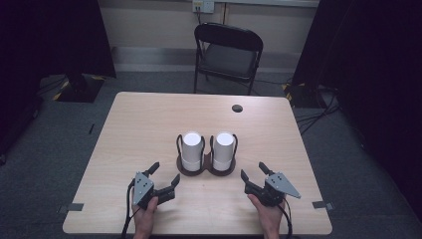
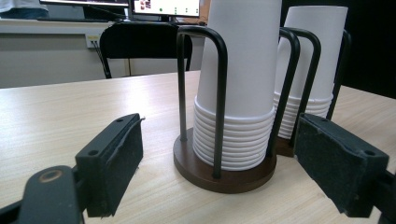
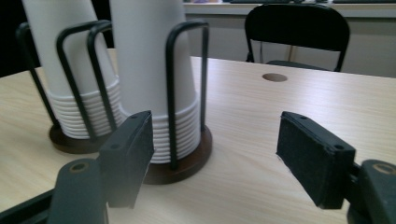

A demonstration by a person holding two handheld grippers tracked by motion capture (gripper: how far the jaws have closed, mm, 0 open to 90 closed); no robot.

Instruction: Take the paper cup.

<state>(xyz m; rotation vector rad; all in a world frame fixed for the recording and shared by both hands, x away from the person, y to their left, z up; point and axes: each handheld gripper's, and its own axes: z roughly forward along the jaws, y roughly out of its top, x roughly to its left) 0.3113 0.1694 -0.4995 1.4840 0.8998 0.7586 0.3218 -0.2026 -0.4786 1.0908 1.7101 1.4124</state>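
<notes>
Two stacks of white paper cups stand upside down in a dark brown double holder with black wire loops, at the middle of the wooden table. The left stack and right stack sit side by side. My left gripper rests near the front edge, to the left of the holder and a short gap from it, open and empty. In the left gripper view, the left gripper faces the left stack. My right gripper, open with nothing between its pads, sits to the right of the holder and faces the right stack.
A black folding chair stands beyond the far edge of the table. A round cable hole lies in the tabletop at the back right. Dark curtains hang on both sides, and cables run over the floor at the right.
</notes>
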